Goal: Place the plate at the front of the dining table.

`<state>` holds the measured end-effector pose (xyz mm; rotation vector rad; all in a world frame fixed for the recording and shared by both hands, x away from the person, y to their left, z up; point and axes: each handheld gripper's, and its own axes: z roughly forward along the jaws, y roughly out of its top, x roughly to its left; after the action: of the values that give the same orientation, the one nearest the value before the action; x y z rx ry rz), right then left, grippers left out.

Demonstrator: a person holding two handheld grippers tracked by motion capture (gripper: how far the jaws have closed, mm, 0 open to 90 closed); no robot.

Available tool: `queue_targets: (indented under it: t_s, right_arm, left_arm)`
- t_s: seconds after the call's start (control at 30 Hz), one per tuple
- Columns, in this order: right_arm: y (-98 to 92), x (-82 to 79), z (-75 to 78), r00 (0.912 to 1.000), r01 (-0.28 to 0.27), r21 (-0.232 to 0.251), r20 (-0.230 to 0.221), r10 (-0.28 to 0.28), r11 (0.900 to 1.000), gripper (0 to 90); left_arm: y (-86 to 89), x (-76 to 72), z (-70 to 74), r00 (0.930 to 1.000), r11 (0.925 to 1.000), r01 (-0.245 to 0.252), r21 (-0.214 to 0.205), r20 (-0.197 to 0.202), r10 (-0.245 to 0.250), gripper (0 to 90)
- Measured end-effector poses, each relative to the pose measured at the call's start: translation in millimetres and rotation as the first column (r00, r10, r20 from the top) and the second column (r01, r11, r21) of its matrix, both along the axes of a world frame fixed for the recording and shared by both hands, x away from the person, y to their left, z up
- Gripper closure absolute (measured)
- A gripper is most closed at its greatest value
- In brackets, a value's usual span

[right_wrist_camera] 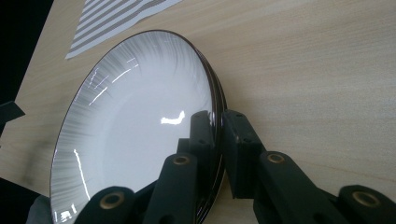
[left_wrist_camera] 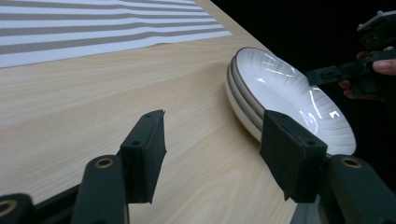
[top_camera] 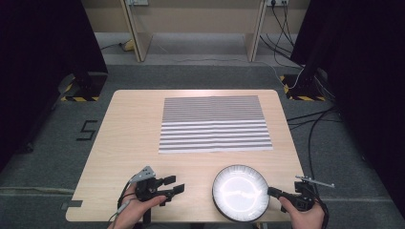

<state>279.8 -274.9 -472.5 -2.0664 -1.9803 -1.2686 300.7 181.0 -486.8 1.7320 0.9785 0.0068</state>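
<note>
Your right gripper (right_wrist_camera: 215, 128) has its jaws pinched on the rim of the top plate (top_camera: 240, 191), which sits on a stack of plates at the near edge of the table (top_camera: 129, 133), just in front of the striped placemat (top_camera: 215, 124). Check that the pads hold only the uppermost rim, not the plate beneath, before you lift. Your left gripper (left_wrist_camera: 212, 156) stands open and empty beside the stack; bring it to the opposite rim so the plate rises level.
</note>
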Motion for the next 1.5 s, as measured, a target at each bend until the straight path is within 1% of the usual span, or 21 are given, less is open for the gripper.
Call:
queue_targets:
  t_s: [0.1, 0.13, 0.2, 0.23, 0.3, 0.37, 0.4, 0.47, 0.53, 0.57, 0.67, 0.73, 0.9, 1.07, 1.1, 1.23, 1.27, 1.3, 1.37, 1.4, 1.5]
  right_arm:
    - [-0.1, 1.1, 0.7, 1.0000, -0.006, -0.003, -0.008, 0.006, 1.0000, 82.9]
    - [0.0, 1.8, 1.1, 0.9999, -0.007, -0.005, -0.014, 0.007, 1.0000, 82.9]
    - [0.3, 2.8, 2.1, 0.9997, -0.013, -0.012, -0.023, 0.012, 0.9998, 83.0]
    - [0.7, 3.2, 2.3, 0.9996, -0.013, -0.015, -0.026, 0.013, 0.9998, 83.1]
    - [1.4, 3.4, 2.4, 0.9995, -0.012, -0.020, -0.031, 0.011, 0.9997, 83.2]
    - [2.0, 3.1, 1.5, 0.9994, -0.007, -0.016, -0.035, 0.006, 0.9998, 83.4]
    - [2.0, 3.1, 1.5, 0.9994, -0.007, -0.016, -0.035, 0.006, 0.9998, 83.4]
    - [2.5, 2.4, 0.8, 0.9994, -0.003, -0.017, -0.033, 0.002, 0.9999, 83.5]
    - [3.0, 2.3, 1.0, 0.9995, -0.003, -0.022, -0.032, 0.003, 0.9997, 83.4]
    - [4.8, 2.2, 1.5, 0.9994, -0.001, -0.034, -0.034, 0.000, 0.9994, 83.4]
    - [6.4, 2.2, 1.6, 0.9994, 0.003, -0.042, -0.035, -0.004, 0.9991, 83.5]
    - [6.7, 2.6, 1.1, 0.9990, 0.008, -0.040, -0.044, -0.010, 0.9992, 83.6]
    - [5.1, 2.8, -2.4, 0.9974, 0.035, 0.007, -0.063, -0.035, 0.9994, 84.1]
    - [4.6, 3.2, -2.4, 0.9954, 0.054, 0.024, -0.081, -0.052, 0.9982, 84.2]
    - [3.4, 4.5, -2.1, 0.9928, 0.064, 0.041, -0.103, -0.060, 0.9971, 84.0]
    - [3.2, 6.3, 0.2, 0.9920, 0.056, 0.030, -0.115, -0.052, 0.9980, 84.3]
    - [3.1, 6.6, 0.1, 0.9932, 0.046, 0.023, -0.108, -0.043, 0.9987, 84.2]
    - [2.5, 6.9, -0.1, 0.9931, 0.043, 0.030, -0.111, -0.039, 0.9986, 84.2]
    - [-1.5, 7.5, -2.0, 0.9910, 0.049, 0.071, -0.128, -0.040, 0.9962, 83.9]
    - [-1.5, 7.5, -2.0, 0.9910, 0.049, 0.071, -0.128, -0.040, 0.9962, 83.9]
    - [-5.3, 6.6, -5.2, 0.9877, 0.063, 0.131, -0.150, -0.043, 0.9894, 83.3]
  left_arm:
    - [-19.6, 4.1, 2.0, 0.9991, 0.9989, 0.042, 0.020, -0.002, -0.042, 40.5]
    - [-19.6, 4.1, 2.0, 0.9991, 0.9989, 0.042, 0.020, -0.002, -0.042, 40.9]
    - [-31.5, 6.4, 2.3, 0.9979, 0.9978, 0.064, 0.021, -0.010, -0.063, 41.6]
    - [-46.8, 9.3, 1.8, 0.9956, 0.9960, 0.089, 0.012, -0.030, -0.088, 41.6]
    - [-56.7, 11.2, 1.1, 0.9935, 0.9943, 0.106, 0.002, -0.042, -0.106, 41.6]
    - [-69.3, 15.0, -0.7, 0.9910, 0.9919, 0.126, 0.017, -0.049, -0.125, 41.5]
    - [-69.3, 15.0, -0.7, 0.9910, 0.9919, 0.126, 0.017, -0.049, -0.125, 41.5]
    - [-80.1, 19.5, -3.6, 0.9885, 0.9907, 0.133, 0.029, -0.076, -0.131, 41.7]
    - [-82.4, 20.6, -4.1, 0.9877, 0.9908, 0.133, 0.025, -0.085, -0.131, 41.9]
    - [-86.0, 22.0, -4.8, 0.9862, 0.9913, 0.130, 0.016, -0.105, -0.128, 42.8]
    - [-89.8, 23.0, -5.1, 0.9857, 0.9911, 0.131, 0.023, -0.110, -0.128, 45.8]
    - [-91.1, 23.3, -5.2, 0.9858, 0.9914, 0.128, 0.030, -0.114, -0.124, 50.2]
    - [-95.0, 22.7, -4.0, 0.9857, 0.9909, 0.131, 0.029, -0.111, -0.127, 55.2]
    - [-98.9, 22.0, -3.0, 0.9851, 0.9900, 0.137, 0.033, -0.109, -0.133, 58.6]
    - [-99.1, 22.7, -2.7, 0.9858, 0.9903, 0.134, 0.038, -0.108, -0.129, 59.3]
    - [-98.9, 23.1, -2.9, 0.9860, 0.9906, 0.131, 0.039, -0.109, -0.126, 60.9]
    - [-98.8, 23.1, -3.1, 0.9863, 0.9905, 0.131, 0.041, -0.106, -0.126, 61.5]
    - [-98.9, 23.3, -3.2, 0.9863, 0.9904, 0.132, 0.042, -0.106, -0.127, 61.8]
    - [-99.1, 23.9, -3.0, 0.9861, 0.9907, 0.130, 0.041, -0.109, -0.125, 61.7]
    - [-99.1, 23.9, -3.0, 0.9861, 0.9907, 0.130, 0.041, -0.109, -0.125, 61.5]
    - [-98.9, 24.9, -3.0, 0.9870, 0.9918, 0.123, 0.035, -0.109, -0.118, 60.7]
